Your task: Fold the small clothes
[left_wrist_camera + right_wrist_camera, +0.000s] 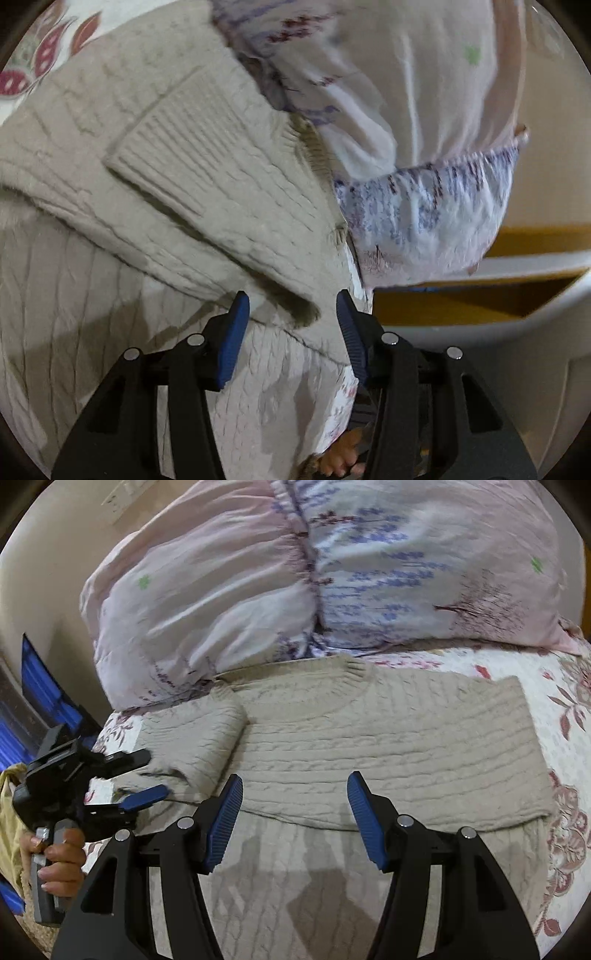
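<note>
Sweater (388,746) lies flat on the bedspread (565,701), one sleeve (199,738) folded inward. I hold the left gripper (147,775) apart, empty, at that sleeve's cuff; right gripper (295,812) hovers apart above the hem, ready for folding.

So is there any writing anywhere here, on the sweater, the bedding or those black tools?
None can be read.
Beige knit sweater: no tag or label showing.
Pink pillow and floral bedspread: only printed flowers and sprigs, no letters.
Left gripper and right gripper: black frames and blue fingers, no brand or number visible.
Pale plate on the wall: too blurred to tell.
</note>
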A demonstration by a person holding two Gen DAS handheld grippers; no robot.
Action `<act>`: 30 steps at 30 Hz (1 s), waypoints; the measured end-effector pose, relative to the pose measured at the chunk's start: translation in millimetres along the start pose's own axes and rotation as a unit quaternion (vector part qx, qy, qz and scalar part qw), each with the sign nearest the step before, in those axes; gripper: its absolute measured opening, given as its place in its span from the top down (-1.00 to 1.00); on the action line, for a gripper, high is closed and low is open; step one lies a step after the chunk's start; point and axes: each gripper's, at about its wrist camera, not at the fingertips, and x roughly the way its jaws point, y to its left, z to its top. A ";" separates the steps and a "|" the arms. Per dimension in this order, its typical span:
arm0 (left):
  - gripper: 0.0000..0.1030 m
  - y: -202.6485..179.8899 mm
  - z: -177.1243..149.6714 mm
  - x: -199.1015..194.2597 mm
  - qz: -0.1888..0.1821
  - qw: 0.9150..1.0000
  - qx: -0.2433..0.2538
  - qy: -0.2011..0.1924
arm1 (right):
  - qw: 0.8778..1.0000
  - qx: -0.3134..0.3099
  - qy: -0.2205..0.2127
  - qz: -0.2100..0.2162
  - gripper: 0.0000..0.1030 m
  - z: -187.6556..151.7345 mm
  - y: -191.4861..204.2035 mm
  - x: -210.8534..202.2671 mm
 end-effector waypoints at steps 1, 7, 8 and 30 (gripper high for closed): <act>0.06 3.7 4.8 -1.6 0.007 1.000 -0.011 -0.018 | 1.000 -0.003 0.002 0.003 -0.19 -0.4 2.6 1.1; 0.67 9.5 29.0 -18.1 0.056 0.992 -0.016 -0.110 | 1.000 -0.009 -0.004 -0.014 -0.19 -7.9 -4.8 -5.8; 0.87 7.4 31.7 -17.9 0.061 0.991 -0.009 -0.117 | 1.000 0.001 -0.005 -0.016 -0.19 -9.0 -12.4 -8.7; -0.43 -64.0 -19.3 -21.2 0.213 0.908 0.351 -0.089 | 0.981 0.194 -0.001 0.004 0.02 -3.5 -98.0 -18.6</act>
